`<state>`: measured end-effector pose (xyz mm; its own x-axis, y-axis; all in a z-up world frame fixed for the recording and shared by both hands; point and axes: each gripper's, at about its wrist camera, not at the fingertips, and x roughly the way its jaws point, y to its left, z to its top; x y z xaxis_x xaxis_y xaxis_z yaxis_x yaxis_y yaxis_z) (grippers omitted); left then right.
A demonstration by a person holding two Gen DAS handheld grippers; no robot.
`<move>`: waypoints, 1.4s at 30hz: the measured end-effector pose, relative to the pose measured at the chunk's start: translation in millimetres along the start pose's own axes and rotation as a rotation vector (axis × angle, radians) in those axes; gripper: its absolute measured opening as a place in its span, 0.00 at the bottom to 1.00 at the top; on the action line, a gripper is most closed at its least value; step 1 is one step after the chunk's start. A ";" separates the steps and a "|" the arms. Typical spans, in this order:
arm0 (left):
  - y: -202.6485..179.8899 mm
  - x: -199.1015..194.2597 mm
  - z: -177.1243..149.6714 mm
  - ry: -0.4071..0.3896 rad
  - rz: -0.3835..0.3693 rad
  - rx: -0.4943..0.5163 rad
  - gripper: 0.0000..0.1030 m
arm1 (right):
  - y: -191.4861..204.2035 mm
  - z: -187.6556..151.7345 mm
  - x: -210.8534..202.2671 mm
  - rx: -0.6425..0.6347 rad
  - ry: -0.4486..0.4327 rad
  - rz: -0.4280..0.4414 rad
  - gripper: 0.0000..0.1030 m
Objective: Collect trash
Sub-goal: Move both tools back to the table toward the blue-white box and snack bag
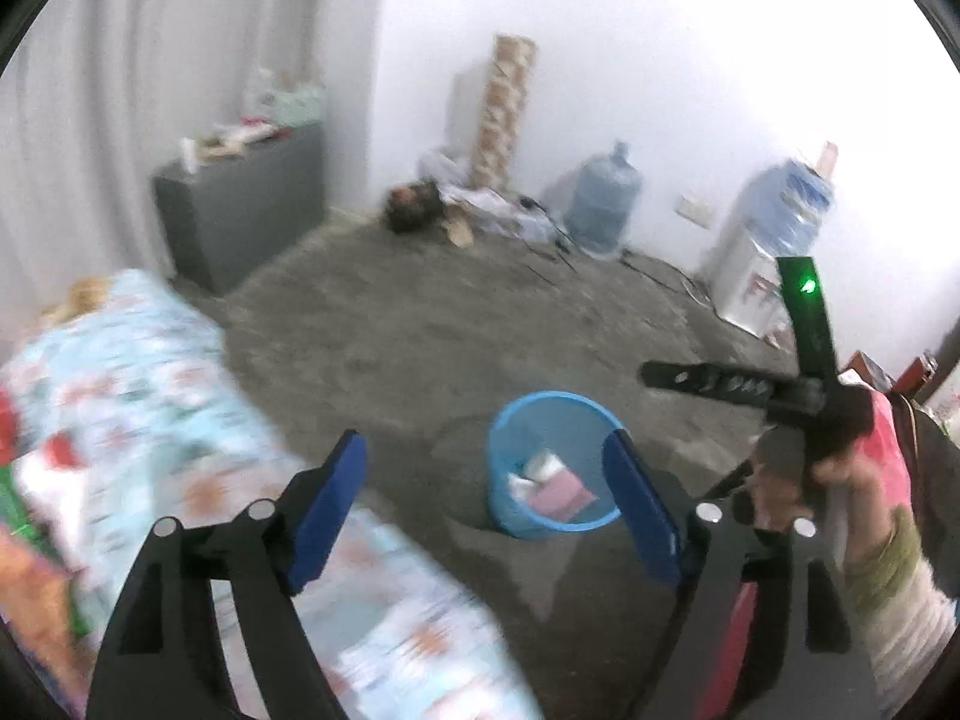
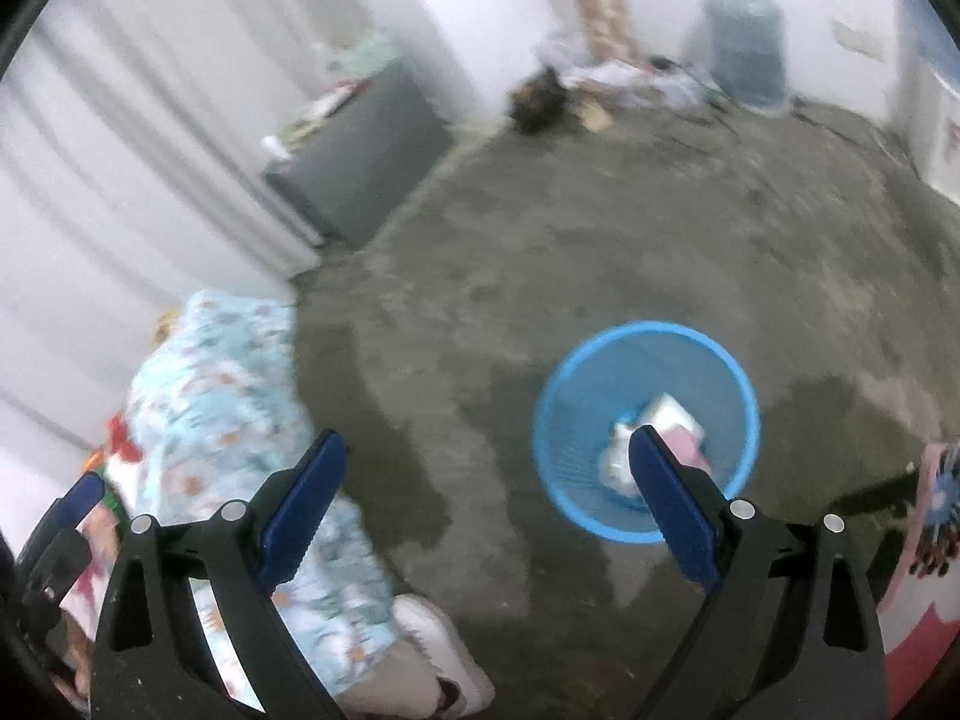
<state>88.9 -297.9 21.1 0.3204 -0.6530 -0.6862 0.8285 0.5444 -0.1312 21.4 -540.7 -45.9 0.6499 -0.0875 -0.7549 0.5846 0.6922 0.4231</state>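
Hanging wide apart with nothing between its blue pads, the left gripper [image 1: 485, 501] looks down at the blue mesh bin [image 1: 555, 462] on the grey concrete floor [image 1: 390, 324], and there's the trash [image 1: 549, 483], white and pink scraps, lying in the bottom of it. The right gripper [image 2: 487, 501] is spread just as wide and empty too, its right pad crossing the bin's rim in its own view, while the floral bedspread [image 1: 150, 420] sits well off to the left. A hand [image 1: 840, 468] at the right edge of the left view grasps the other tool's handle.
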 end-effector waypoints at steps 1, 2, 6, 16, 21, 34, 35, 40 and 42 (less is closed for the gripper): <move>10.9 -14.8 -7.6 -0.016 0.021 -0.012 0.78 | 9.8 -0.2 -2.7 -0.020 0.002 0.017 0.88; 23.8 -30.0 -14.5 -0.034 0.048 -0.032 0.79 | 20.5 -0.7 -4.5 -0.038 0.006 0.035 0.88; 83.5 -95.3 -50.4 -0.118 0.174 -0.136 0.80 | 72.6 -5.8 -6.1 -0.132 0.036 0.118 0.88; 203.8 -211.5 -166.4 -0.211 0.407 -0.505 0.81 | 233.0 -43.5 -0.3 -0.402 0.101 0.365 0.88; 241.1 -222.9 -213.4 -0.215 0.373 -0.718 0.81 | 315.0 -86.7 18.6 -0.546 0.187 0.500 0.68; 287.9 -226.1 -246.8 -0.272 0.267 -0.910 0.77 | 426.7 -160.6 109.9 -0.563 0.488 0.634 0.29; 289.1 -226.4 -248.4 -0.272 0.266 -0.916 0.77 | 429.0 -166.0 113.7 -0.569 0.512 0.631 0.29; 295.8 -233.2 -254.9 -0.277 0.269 -0.934 0.77 | 430.6 -207.8 105.0 -0.650 0.645 0.660 0.29; 298.1 -234.7 -254.8 -0.276 0.280 -0.931 0.77 | 429.4 -223.5 97.6 -0.675 0.705 0.702 0.29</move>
<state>143.6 151.8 -39.3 0.6407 -0.4738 -0.6041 0.0572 0.8142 -0.5778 227.3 -91.9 -49.9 0.1929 0.7239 -0.6624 -0.2997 0.6863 0.6627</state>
